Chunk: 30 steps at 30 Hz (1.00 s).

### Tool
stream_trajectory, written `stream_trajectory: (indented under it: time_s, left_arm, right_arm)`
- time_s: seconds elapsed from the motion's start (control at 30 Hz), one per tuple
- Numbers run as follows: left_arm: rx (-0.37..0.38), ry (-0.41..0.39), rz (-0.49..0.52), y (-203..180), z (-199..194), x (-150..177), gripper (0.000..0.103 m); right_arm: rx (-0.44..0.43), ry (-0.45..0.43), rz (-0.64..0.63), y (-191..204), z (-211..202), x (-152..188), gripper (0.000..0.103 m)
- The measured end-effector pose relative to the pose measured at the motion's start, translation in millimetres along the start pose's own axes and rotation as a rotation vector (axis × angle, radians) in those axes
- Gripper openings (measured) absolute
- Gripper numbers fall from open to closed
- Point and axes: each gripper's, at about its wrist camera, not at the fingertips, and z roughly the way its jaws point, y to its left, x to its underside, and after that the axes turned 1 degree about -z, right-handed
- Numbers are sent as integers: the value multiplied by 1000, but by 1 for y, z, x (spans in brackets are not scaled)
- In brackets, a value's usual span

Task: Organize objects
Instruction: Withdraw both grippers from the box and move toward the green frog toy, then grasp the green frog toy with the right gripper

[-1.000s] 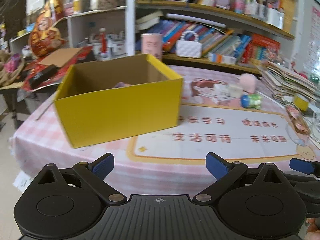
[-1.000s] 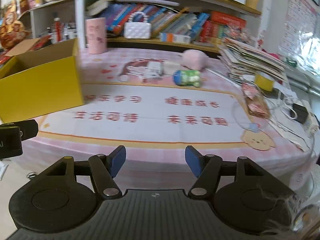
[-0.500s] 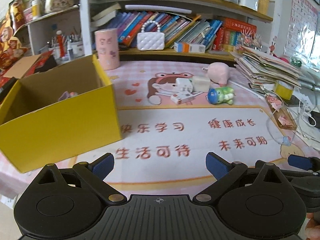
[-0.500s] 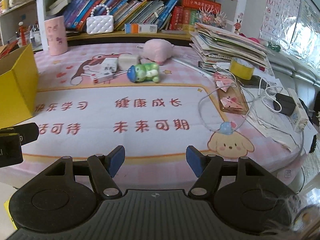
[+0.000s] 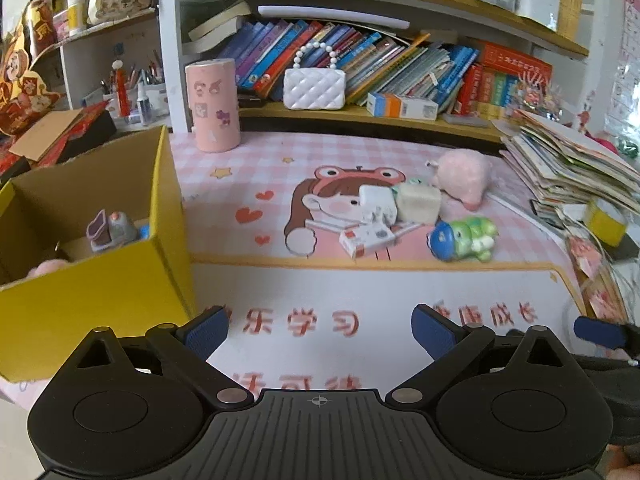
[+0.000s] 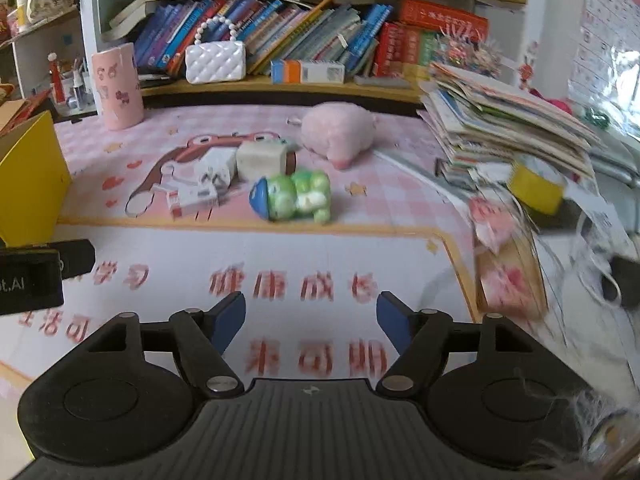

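Both grippers closing in on the toy cluster!
Left gripper (image 5: 320,322) and right gripper (image 6: 311,318) gape wide, empty; green toy (image 6: 294,196), far off before, now looms at 12 o'clock, yellow box (image 5: 92,256) slid to 9 o'clock.

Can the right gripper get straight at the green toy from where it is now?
Probably yes. The right gripper is open and empty, and the green toy lies ahead on the mat with only bare mat between. The cream cube sits close behind it.
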Motion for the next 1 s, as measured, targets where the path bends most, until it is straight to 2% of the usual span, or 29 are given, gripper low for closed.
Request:
stream_trajectory:
  time_s: [0.33, 0.67, 0.83, 0.9, 1.0]
  left_arm:
    - [-93, -8, -28, -15, 31, -29, 100]
    - [-196, 11, -47, -17, 56, -45, 100]
    - [-209, 30, -44, -20, 67, -49, 100]
    - [-212, 34, -39, -23, 73, -51, 100]
    - [-208, 40, -35, -29, 83, -54, 98]
  right_arm:
    - [-89, -25, -50, -13, 52, -35, 92]
    - [-154, -14, -111, -2, 112, -59, 94]
    - [-151, -10, -118, 0, 133, -66, 90]
    - [-163, -11, -106, -5, 137, -68, 76]
    - [-188, -27, -65, -17, 135, -70, 73]
